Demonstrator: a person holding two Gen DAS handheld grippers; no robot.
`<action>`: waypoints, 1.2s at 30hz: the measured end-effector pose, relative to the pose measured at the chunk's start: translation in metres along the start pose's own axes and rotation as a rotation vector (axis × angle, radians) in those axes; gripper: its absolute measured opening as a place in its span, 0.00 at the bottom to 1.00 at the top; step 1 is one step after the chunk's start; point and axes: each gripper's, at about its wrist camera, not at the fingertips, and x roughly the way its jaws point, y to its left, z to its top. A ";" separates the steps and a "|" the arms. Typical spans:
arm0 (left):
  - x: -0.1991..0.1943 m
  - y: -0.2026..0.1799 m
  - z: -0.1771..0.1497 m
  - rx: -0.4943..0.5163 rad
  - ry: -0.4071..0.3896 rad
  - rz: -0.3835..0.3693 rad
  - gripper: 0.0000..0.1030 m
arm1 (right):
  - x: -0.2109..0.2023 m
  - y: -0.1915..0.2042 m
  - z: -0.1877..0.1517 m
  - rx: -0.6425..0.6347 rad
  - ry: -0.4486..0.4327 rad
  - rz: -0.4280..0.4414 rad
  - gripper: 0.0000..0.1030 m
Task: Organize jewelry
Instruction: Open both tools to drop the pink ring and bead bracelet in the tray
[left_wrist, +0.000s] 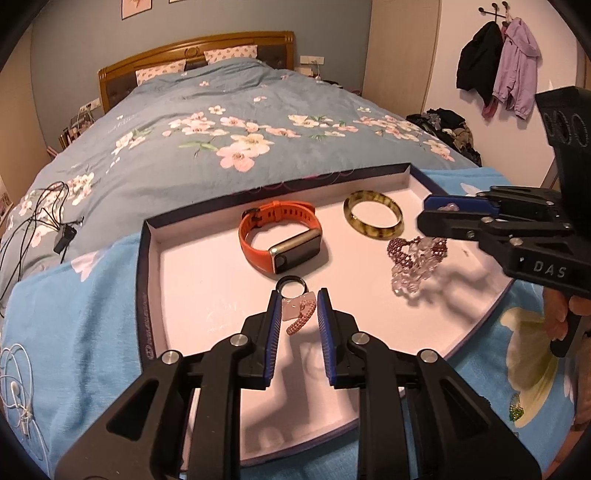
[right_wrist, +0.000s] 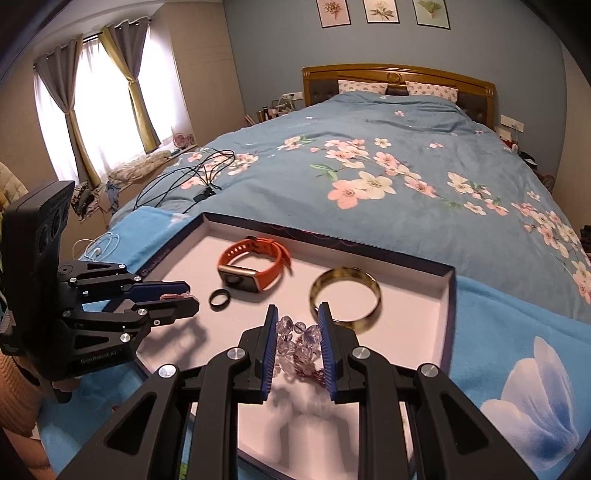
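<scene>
1. Left gripper (left_wrist: 298, 312) fingers clamp a pink beaded charm (left_wrist: 300, 314) over the tray's (left_wrist: 147, 258) near edge.
2. Right gripper (right_wrist: 298, 328) fingers clamp a crystal bead bracelet (right_wrist: 299, 341) above the tray.

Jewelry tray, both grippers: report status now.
Left gripper shut on pink beaded piece over tray. Right gripper shut on crystal bead bracelet. Orange watch, bangle, black ring lie in tray. Nothing blocking.
</scene>
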 end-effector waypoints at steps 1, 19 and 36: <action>0.002 0.001 0.000 -0.003 0.003 -0.001 0.19 | 0.000 -0.001 0.000 0.000 0.001 -0.004 0.19; 0.015 -0.003 0.001 -0.010 0.020 0.009 0.27 | 0.004 -0.019 -0.012 0.051 0.041 -0.057 0.22; -0.058 -0.024 -0.019 0.021 -0.137 0.108 0.70 | -0.038 -0.007 -0.029 0.088 -0.040 -0.046 0.51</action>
